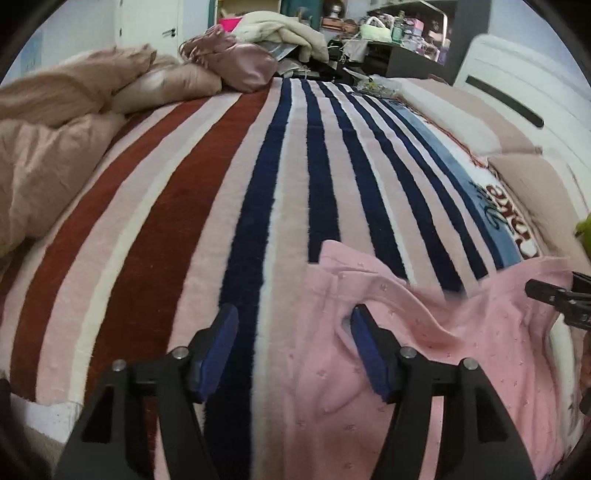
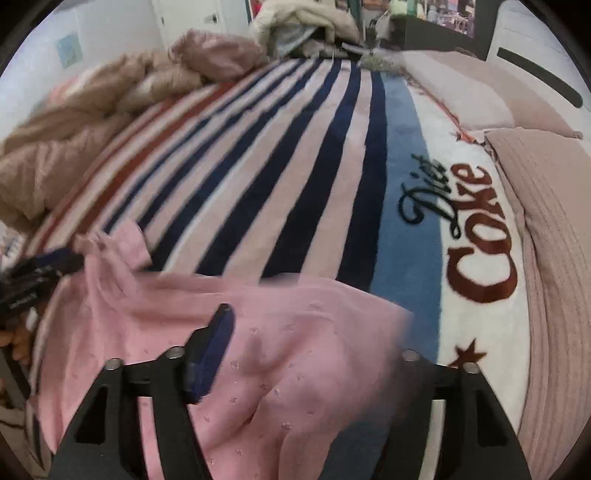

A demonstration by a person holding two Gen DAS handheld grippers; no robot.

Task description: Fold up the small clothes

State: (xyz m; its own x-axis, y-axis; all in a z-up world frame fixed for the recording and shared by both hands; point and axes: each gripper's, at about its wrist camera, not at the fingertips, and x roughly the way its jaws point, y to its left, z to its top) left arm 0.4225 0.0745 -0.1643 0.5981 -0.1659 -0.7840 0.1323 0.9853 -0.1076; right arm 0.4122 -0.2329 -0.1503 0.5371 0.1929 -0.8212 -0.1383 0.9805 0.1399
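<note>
A small pink garment (image 1: 424, 350) with tiny dots lies rumpled on the striped blanket (image 1: 221, 221) near the front edge of the bed. My left gripper (image 1: 293, 332) is open; its right finger rests on the garment's left part, its left finger over bare blanket. In the right wrist view the garment (image 2: 277, 350) is blurred and drapes over my right gripper (image 2: 314, 332), hiding the right finger. The jaws stand wide, with cloth lying across them. The other gripper shows at the left edge (image 2: 33, 280) and, in the left wrist view, at the right edge (image 1: 557, 299).
Beige duvet (image 1: 44, 155) and pillows (image 1: 177, 81) pile at the left and far end. Beige pillows (image 2: 546, 221) line the right side by the white headboard (image 1: 517, 92). Clothes and clutter (image 1: 288, 33) are heaped beyond the bed. The blanket carries a Diet Coke print (image 2: 461, 229).
</note>
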